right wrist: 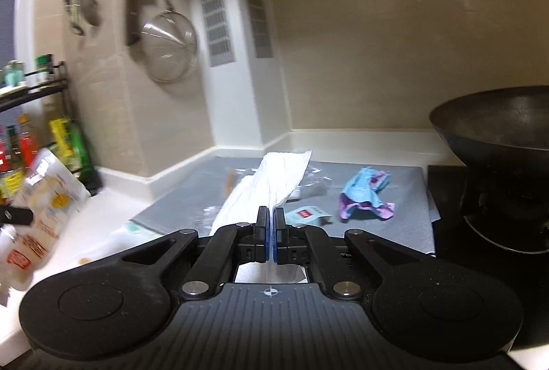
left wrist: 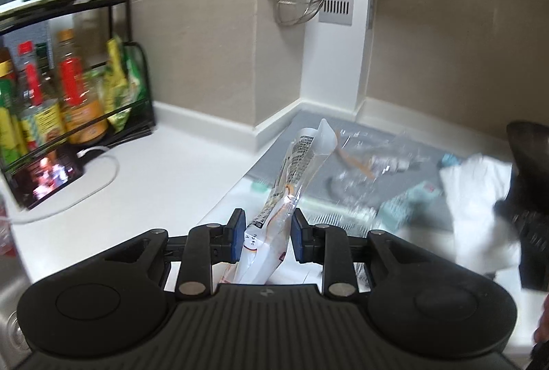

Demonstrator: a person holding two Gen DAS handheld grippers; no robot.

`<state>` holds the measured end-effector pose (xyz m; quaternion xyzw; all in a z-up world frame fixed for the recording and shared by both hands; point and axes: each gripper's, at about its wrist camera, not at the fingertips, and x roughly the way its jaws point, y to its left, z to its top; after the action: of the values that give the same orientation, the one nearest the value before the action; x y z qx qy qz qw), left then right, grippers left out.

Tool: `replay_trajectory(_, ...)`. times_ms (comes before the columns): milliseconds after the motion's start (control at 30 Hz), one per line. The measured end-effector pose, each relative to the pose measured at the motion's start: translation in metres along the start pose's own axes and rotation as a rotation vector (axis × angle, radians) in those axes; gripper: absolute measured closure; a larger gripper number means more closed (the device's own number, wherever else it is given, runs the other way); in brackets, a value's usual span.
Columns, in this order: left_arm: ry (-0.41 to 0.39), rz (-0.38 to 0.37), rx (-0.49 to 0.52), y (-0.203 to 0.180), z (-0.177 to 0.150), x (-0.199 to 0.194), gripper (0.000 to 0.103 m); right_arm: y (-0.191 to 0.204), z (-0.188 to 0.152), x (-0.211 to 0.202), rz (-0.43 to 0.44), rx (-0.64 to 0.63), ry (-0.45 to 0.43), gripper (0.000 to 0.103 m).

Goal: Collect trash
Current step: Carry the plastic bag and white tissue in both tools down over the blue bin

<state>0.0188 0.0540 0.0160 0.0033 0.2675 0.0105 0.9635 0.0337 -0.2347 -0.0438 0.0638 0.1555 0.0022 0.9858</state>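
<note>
Over the counter, you carry trash in both grippers.
Left gripper [left wrist: 268, 229] pinches a wrapper [left wrist: 295, 164]; right gripper [right wrist: 271, 232] clamps a white bag [right wrist: 271, 184], lifted clear for binning.

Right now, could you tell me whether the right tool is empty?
No, the right tool is shut on a white plastic bag that sticks out ahead of it.

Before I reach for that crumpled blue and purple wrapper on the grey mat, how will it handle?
The blue and purple wrapper looks like thin crinkled film, so probably floppy and very light. It lies loose on the grey mat, so a push may just slide it. Its puffed folds should pinch easily.
</note>
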Motion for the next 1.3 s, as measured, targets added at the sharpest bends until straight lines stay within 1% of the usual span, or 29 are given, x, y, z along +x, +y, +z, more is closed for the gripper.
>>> replay_trajectory(133, 0.017, 0.006, 0.001, 0.010, -0.026, -0.022, 0.072, 0.016, -0.002, -0.031, 0.048, -0.031, -0.020, 0.101)
replay_trajectory(300, 0.016, 0.020, -0.003, 0.017, -0.048, -0.047, 0.073, 0.033, -0.007, -0.062, 0.105, -0.058, -0.027, 0.101)
replay_trajectory(600, 0.036, 0.003, 0.018, 0.016, -0.083, -0.072, 0.073, 0.055, -0.023, -0.094, 0.165, -0.124, 0.004, 0.101)
replay_trajectory(767, 0.068, -0.006, 0.025, 0.012, -0.102, -0.075, 0.073, 0.063, -0.036, -0.103, 0.191, -0.146, 0.040, 0.101)
replay_trajectory(967, 0.103, -0.013, 0.039, 0.008, -0.120, -0.074, 0.073, 0.067, -0.057, -0.107, 0.214, -0.163, 0.102, 0.101)
replay_trajectory(1300, 0.180, -0.017, 0.074, 0.001, -0.156, -0.062, 0.073, 0.069, -0.095, -0.099, 0.244, -0.178, 0.220, 0.101)
